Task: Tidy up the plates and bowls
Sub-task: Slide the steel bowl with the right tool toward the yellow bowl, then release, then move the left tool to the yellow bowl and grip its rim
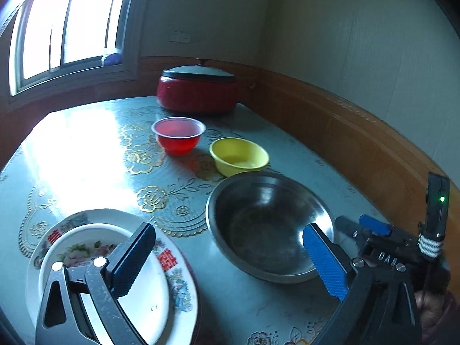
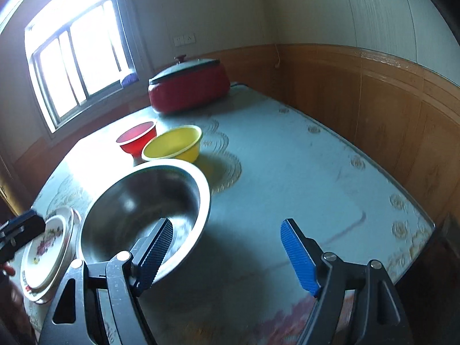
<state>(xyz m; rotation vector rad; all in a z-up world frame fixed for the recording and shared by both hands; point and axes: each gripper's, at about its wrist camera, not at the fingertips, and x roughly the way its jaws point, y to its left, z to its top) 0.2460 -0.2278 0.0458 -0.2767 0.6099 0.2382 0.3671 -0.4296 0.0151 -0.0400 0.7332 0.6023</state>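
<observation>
A: Inventory, pls. Landmark = steel bowl [image 1: 270, 224].

B: Item 1, steel bowl: on counter [image 2: 302, 166], empty, nothing nested in it.
Item 2, yellow bowl [image 1: 239, 156]: just behind steel bowl, loose, rims near or touching, can't tell which.
Item 3, red plastic bowl [image 1: 178, 138]: behind steel bowl, beside yellow one, loose.
Item 4, floral plate [image 1: 143, 302] on larger patterned plate [image 1: 181, 276]: left of steel bowl, stacked.
Item 5, red lidded pot [image 1: 198, 92]: far behind steel bowl, not task stock, I'd say.

A: Jaws?

B: Left gripper [image 1: 221, 261]: jaws wide, nothing between; one pad over plate stack, other over steel bowl rim. Right gripper [image 2: 227, 247]: jaws wide, empty; one pad over steel bowl's near rim, other over bare counter.

A: Progress?

B: Plates look done. Bowls: 3 still separate. Approx half left, est.: nest red + yellow into steel bowl.
</observation>
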